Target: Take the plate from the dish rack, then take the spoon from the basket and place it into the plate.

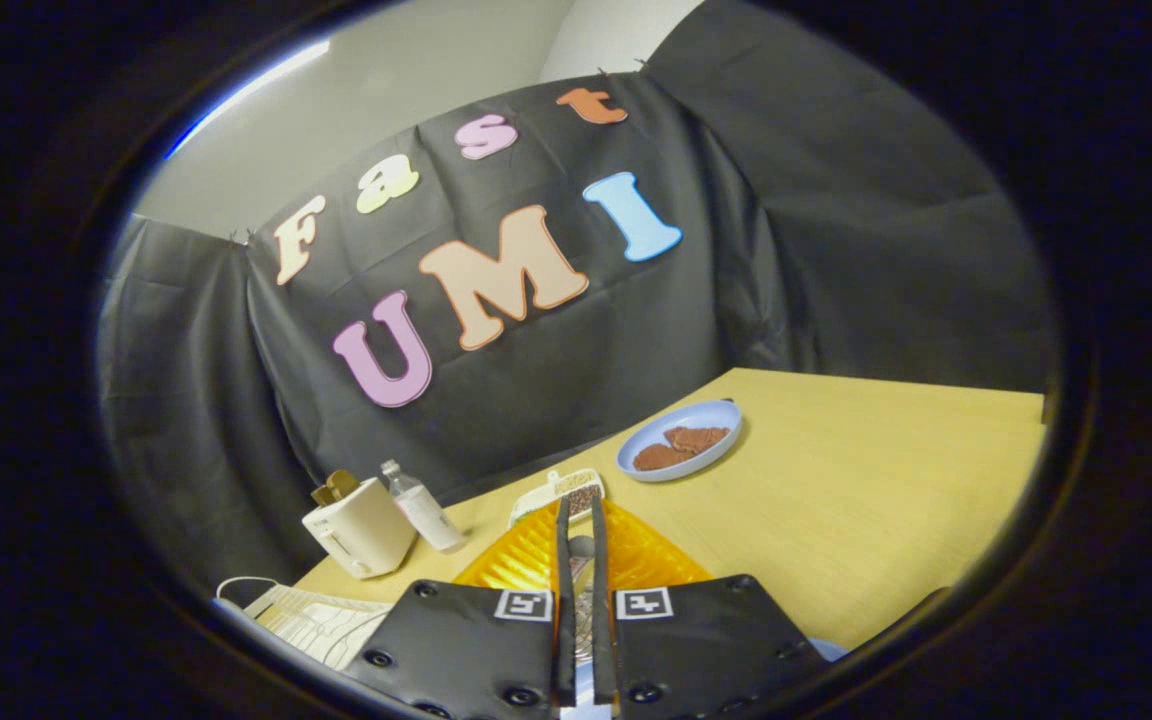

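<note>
My gripper [581, 505] is shut on a thin grey metal spoon [582, 548], which shows as a narrow strip between the two nearly closed fingers. Directly under and just ahead of the fingers lies an orange ribbed plate [526, 560] on the wooden table; the spoon hangs over it. I cannot tell whether the spoon touches the plate. Most of the spoon is hidden by the fingers.
A white wire rack [286, 615] sits to the left of the fingers. Beyond it stand a cream toaster [361, 528] and a small clear bottle [423, 510]. A small packet [566, 490] lies past the orange plate. Farther right is a blue plate with brown food [681, 442] on the table [866, 500].
</note>
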Demonstrator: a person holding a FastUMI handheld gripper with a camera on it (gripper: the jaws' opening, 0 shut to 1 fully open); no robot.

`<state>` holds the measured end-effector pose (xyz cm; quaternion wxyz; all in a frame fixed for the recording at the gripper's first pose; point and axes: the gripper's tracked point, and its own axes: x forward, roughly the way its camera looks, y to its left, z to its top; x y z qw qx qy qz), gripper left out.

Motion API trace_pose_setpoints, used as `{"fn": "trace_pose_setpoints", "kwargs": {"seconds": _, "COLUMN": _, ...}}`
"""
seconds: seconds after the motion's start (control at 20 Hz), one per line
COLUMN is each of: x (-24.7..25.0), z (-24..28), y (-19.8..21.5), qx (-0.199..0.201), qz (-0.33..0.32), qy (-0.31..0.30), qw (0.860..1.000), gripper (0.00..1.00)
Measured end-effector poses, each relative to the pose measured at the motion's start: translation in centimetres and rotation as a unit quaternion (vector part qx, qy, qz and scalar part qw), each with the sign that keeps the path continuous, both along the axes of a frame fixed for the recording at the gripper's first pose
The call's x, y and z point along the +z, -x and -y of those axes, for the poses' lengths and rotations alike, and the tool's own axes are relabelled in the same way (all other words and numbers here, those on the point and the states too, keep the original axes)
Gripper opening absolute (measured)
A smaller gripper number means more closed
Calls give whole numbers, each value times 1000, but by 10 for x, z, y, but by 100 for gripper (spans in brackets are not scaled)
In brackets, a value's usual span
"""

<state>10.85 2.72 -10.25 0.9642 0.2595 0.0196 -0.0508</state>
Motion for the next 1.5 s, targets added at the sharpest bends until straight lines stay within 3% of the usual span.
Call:
{"fn": "trace_pose_setpoints", "kwargs": {"seconds": 0.3, "x": 11, "z": 23, "y": 11, "qx": -7, "qz": 16, "qy": -51, "qw": 999, "gripper": 9}}
{"fn": "trace_pose_setpoints", "kwargs": {"seconds": 0.6, "x": 48, "z": 26, "y": 28, "qx": -7, "qz": 37, "qy": 5, "qw": 999, "gripper": 9}}
{"fn": "trace_pose_setpoints", "kwargs": {"seconds": 0.85, "x": 72, "z": 31, "y": 65, "qx": -2, "qz": 62, "qy": 8, "qw": 998, "gripper": 9}}
{"fn": "trace_pose_setpoints", "kwargs": {"seconds": 1.1, "x": 38, "z": 45, "y": 105, "qx": 9, "qz": 48, "qy": -41, "qw": 998, "gripper": 9}}
{"fn": "trace_pose_setpoints", "kwargs": {"seconds": 1.5, "x": -29, "z": 52, "y": 137, "qx": 46, "qz": 2, "qy": -103, "qw": 994, "gripper": 9}}
